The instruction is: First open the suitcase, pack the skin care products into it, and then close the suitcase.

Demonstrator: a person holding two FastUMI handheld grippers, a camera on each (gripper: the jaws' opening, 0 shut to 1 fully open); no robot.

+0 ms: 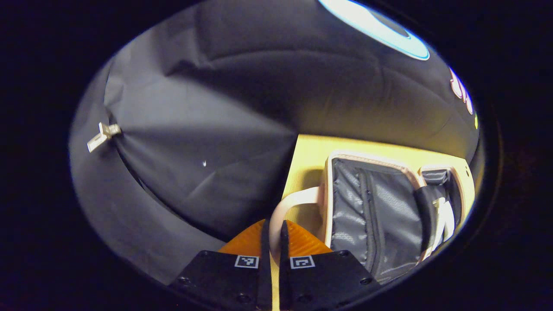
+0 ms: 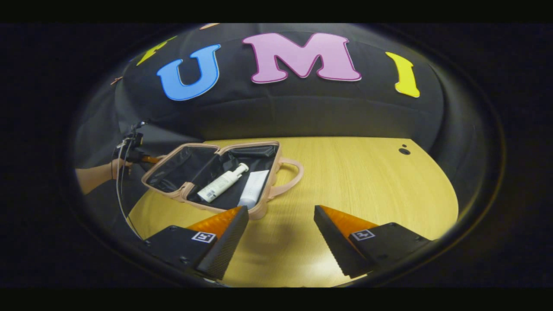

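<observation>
Right gripper view: table (image 2: 367,181) | open suitcase (image 2: 181,190) on it, hard shell, looks light | bottle (image 2: 222,183) and tube (image 2: 252,188) inside, smooth, may slip | right gripper (image 2: 281,235) wide, holding nothing | left gripper (image 1: 272,242) pinching suitcase handle (image 1: 285,207), good spot to lift the lid.

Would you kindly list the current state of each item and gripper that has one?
Suitcase: open, both halves lying flat on the table.
Pump bottle: lying on its side inside the suitcase.
Tube: lying flat inside the suitcase, beside the bottle.
Left gripper: shut on the suitcase handle.
Right gripper: open, holding nothing, above the table.
</observation>
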